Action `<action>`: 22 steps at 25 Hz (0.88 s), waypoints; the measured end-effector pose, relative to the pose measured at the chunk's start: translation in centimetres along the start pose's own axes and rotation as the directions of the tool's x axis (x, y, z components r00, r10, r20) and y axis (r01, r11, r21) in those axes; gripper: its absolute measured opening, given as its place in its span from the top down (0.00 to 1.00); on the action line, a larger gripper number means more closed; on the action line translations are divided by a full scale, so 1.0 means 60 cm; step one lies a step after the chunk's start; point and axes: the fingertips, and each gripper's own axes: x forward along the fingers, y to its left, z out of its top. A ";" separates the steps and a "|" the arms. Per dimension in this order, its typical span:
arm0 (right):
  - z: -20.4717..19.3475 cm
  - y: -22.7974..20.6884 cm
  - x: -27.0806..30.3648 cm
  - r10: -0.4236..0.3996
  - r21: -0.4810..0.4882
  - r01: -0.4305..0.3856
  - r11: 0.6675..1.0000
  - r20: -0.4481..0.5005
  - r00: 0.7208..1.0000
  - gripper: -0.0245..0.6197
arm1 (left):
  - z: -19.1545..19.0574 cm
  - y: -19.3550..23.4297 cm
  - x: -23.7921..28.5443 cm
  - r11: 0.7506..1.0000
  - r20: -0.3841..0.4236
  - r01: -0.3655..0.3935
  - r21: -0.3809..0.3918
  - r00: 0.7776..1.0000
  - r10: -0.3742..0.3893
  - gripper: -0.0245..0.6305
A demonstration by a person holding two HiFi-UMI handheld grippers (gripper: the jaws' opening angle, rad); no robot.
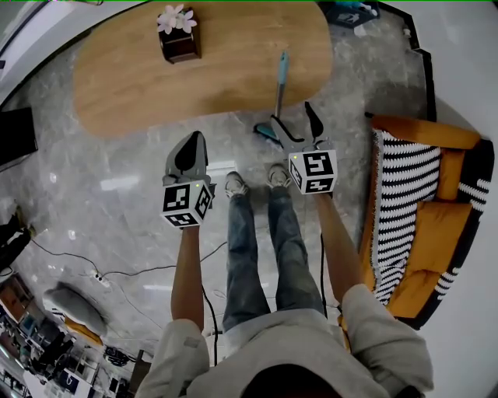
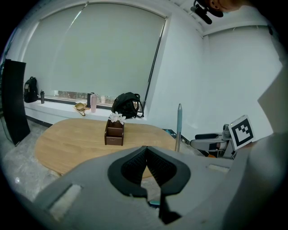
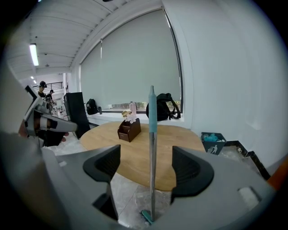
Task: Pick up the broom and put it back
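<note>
The broom (image 1: 278,93) stands nearly upright on the floor at the near edge of the wooden table (image 1: 156,85). It has a teal grip on top, a metal pole and a teal head (image 1: 267,134). My right gripper (image 1: 294,118) is open right in front of it. In the right gripper view the pole (image 3: 152,157) rises between the two spread pads without touching either. My left gripper (image 1: 191,151) hangs to the left over bare floor, shut with nothing in it. The left gripper view has the broom (image 2: 179,128) off to the right.
A dark wooden box with flowers (image 1: 179,39) sits on the table. An orange sofa with a striped blanket (image 1: 432,225) is close on the right. A small bin (image 1: 350,12) stands past the table. Cables (image 1: 101,272) trail on the marble floor at left. The person's feet (image 1: 257,183) are between the grippers.
</note>
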 end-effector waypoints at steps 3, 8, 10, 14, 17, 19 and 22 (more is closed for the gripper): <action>0.012 -0.007 0.018 -0.013 0.007 0.013 1.000 0.016 1.000 0.43 | -0.008 -0.002 -0.003 1.000 -0.006 0.000 -0.003 1.000 0.000 0.96; 0.037 -0.021 0.058 -0.021 0.013 0.020 1.000 0.028 0.999 0.47 | -0.008 0.004 -0.009 1.000 -0.005 -0.008 -0.008 1.000 0.008 0.96; 0.047 -0.026 0.072 -0.024 0.010 0.024 1.000 0.030 0.999 0.50 | -0.007 0.007 -0.012 1.000 -0.004 -0.012 -0.009 1.000 0.012 0.96; 0.063 -0.031 0.090 -0.035 -0.008 0.035 0.999 0.032 0.999 0.60 | -0.010 0.015 -0.018 1.000 -0.006 -0.019 -0.010 1.000 0.019 0.96; 0.071 -0.031 0.098 -0.036 -0.025 0.037 0.999 0.035 0.999 0.67 | -0.012 0.020 -0.019 1.000 -0.008 -0.022 -0.012 1.000 0.021 0.96; 0.075 -0.031 0.103 -0.035 -0.031 0.036 0.999 0.034 0.999 0.69 | -0.012 0.021 -0.018 1.000 -0.010 -0.022 -0.012 1.000 0.022 0.96; 0.084 -0.032 0.108 -0.042 -0.041 0.043 0.998 0.041 0.998 0.76 | -0.011 0.021 -0.018 1.000 -0.011 -0.020 -0.010 1.000 0.020 0.96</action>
